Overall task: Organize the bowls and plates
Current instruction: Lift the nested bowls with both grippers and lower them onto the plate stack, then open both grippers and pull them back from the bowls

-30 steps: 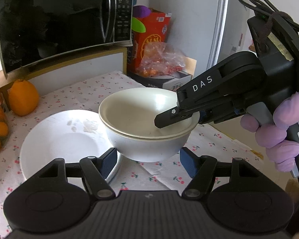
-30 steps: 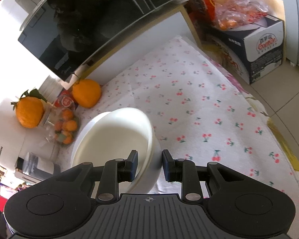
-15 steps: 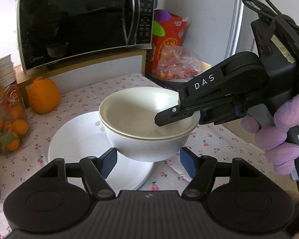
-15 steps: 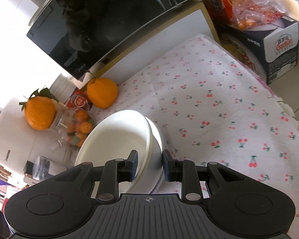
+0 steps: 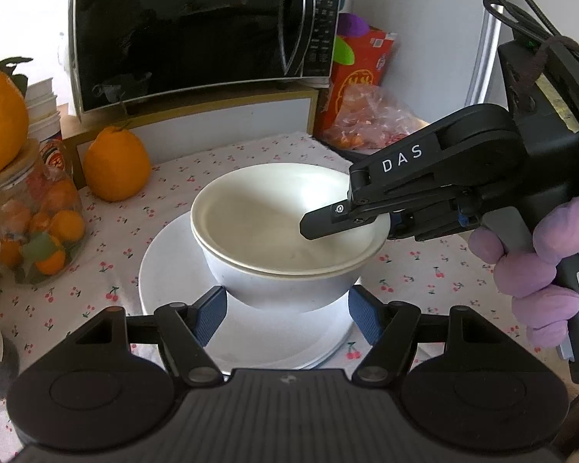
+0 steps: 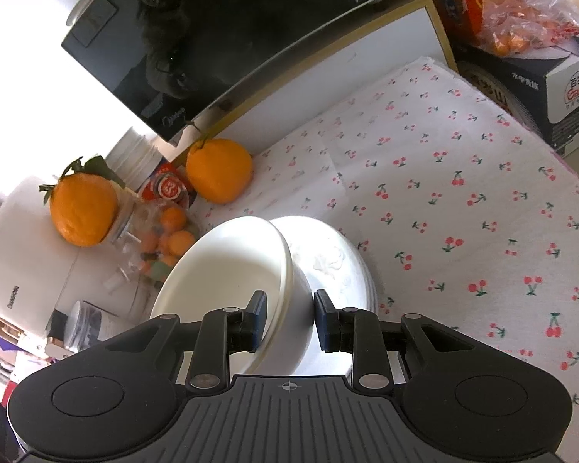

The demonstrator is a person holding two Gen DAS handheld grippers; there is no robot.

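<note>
Two nested white bowls (image 5: 274, 223) hang just above a stack of white plates (image 5: 166, 270) on the cherry-print cloth. My right gripper (image 5: 351, 223) comes in from the right and is shut on the bowls' rim, one finger inside and one outside. In the right wrist view the same right gripper (image 6: 289, 316) straddles the rim of the bowls (image 6: 227, 270), with the plates (image 6: 339, 262) showing behind them. My left gripper (image 5: 287, 308) has its blue pads against both sides of the lower bowl's base. A purple-gloved hand (image 5: 540, 254) holds the right gripper's handle.
A black microwave (image 5: 197, 31) stands on a shelf at the back. An orange (image 5: 115, 166) and a jar of small oranges (image 5: 34, 223) sit left of the plates. A red box and a bag of fruit (image 5: 366, 115) are at the back right, beside a carton (image 6: 559, 88).
Both grippers have carried the bowls sideways, from beside the plates to above them. The jar and the orange have come into view on the left. Neither grip has changed.
</note>
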